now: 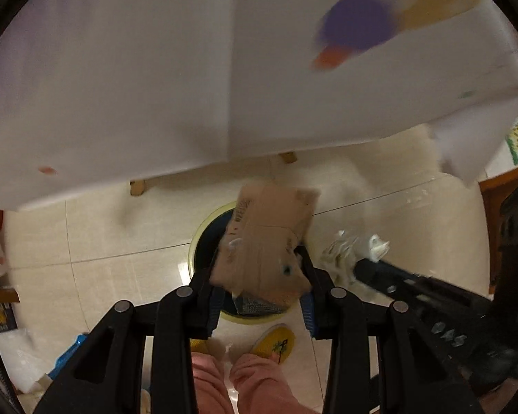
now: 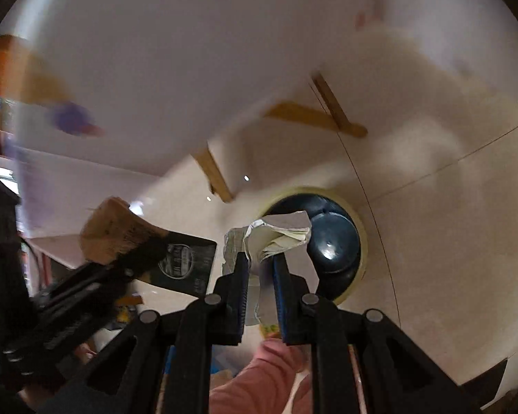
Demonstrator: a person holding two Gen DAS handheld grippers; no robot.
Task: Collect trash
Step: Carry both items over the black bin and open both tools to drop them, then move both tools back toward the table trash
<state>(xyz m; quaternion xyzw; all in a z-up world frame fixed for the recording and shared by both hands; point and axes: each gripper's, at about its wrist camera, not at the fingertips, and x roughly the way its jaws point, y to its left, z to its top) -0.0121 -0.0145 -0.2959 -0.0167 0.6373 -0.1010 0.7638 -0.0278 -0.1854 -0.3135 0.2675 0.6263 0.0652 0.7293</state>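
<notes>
Both grippers hung over the bin (image 2: pixel 331 241) on the floor: the left gripper (image 1: pixel 259 269) clasped a flattened cardboard box (image 1: pixel 266 238), the right gripper (image 2: pixel 260 262) pinched crumpled paper (image 2: pixel 276 234), directly above its mouth

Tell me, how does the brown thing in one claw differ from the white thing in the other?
The cardboard piece in the left gripper is brown, stiff and flat-sided; the crumpled paper in the right gripper is white and wrinkled. The cardboard piece looks broader, so its jaws stand wider than those pinching the crumpled paper. Both hang over the round bin on the tiled floor.
</notes>
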